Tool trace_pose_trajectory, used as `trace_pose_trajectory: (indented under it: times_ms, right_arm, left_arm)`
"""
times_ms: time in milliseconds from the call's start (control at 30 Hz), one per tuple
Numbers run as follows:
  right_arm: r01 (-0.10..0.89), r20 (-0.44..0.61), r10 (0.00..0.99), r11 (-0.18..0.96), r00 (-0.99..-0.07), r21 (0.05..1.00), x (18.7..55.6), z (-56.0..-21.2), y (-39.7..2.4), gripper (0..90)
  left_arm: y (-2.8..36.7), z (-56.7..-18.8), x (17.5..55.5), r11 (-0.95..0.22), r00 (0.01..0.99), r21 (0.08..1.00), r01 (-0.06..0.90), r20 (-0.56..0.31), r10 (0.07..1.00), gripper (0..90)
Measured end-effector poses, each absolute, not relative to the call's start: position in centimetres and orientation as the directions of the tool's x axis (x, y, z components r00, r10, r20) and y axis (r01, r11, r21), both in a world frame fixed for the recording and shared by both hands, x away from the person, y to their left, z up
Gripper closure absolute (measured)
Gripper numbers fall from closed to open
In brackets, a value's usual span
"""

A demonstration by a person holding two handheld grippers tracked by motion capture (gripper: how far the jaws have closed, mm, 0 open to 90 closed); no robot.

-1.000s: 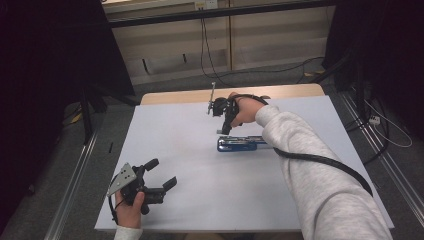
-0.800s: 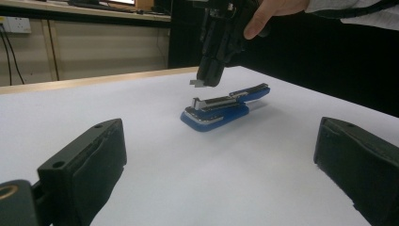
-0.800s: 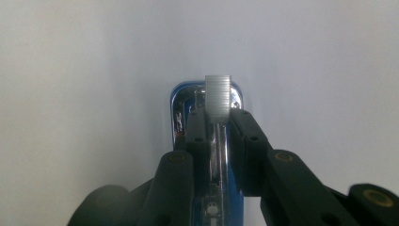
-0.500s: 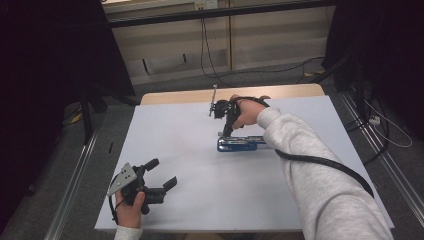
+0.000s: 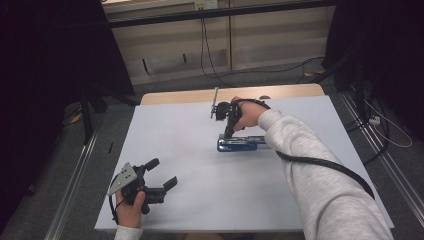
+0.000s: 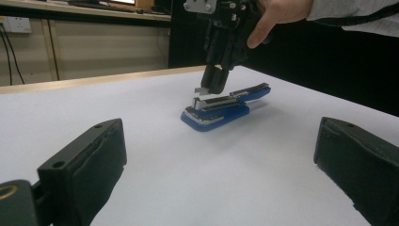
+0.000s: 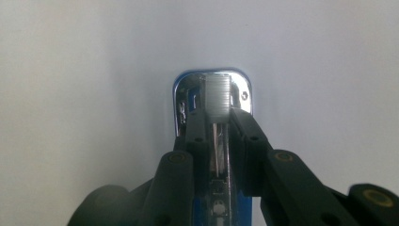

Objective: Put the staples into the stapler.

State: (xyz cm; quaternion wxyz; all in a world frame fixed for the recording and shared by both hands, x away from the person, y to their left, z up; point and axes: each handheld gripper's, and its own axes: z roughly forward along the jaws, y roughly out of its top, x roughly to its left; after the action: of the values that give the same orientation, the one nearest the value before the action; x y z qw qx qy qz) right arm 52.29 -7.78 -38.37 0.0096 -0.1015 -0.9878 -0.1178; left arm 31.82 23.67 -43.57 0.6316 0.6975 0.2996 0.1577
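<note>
— High view first: what is seen around the right gripper [image 5: 228, 133]?
— It is pointed straight down over the near-left end of a blue stapler [image 5: 242, 144], which is laid flat on the white table [image 5: 200, 150]. The left gripper [image 5: 161, 175] is held well apart, at the near edge, with nothing between its spread jaws.

— Left gripper view?
— Its two jaws are seen wide apart at the bottom corners. Beyond them the stapler [image 6: 225, 107] is found, and a small strip of staples [image 6: 204, 89] is pinched at the right gripper's [image 6: 210, 87] tip, just above the stapler's open front.

— Right gripper view?
— The jaws are drawn narrow on the staple strip [image 7: 217, 96], directly over the stapler's [image 7: 186, 101] chrome end.
</note>
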Motion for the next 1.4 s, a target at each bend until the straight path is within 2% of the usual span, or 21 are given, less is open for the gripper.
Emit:
trace_pose_trajectory:
  times_ms: [1400]
  right_arm:
    - [0.208,0.05,0.202,0.954,-0.978,0.218,52.22,-39.31,-7.84,78.3]
  left_arm:
    - [23.57,-43.59,31.9,-0.034,0.773,0.975,0.221,-0.154,0.616,3.0]
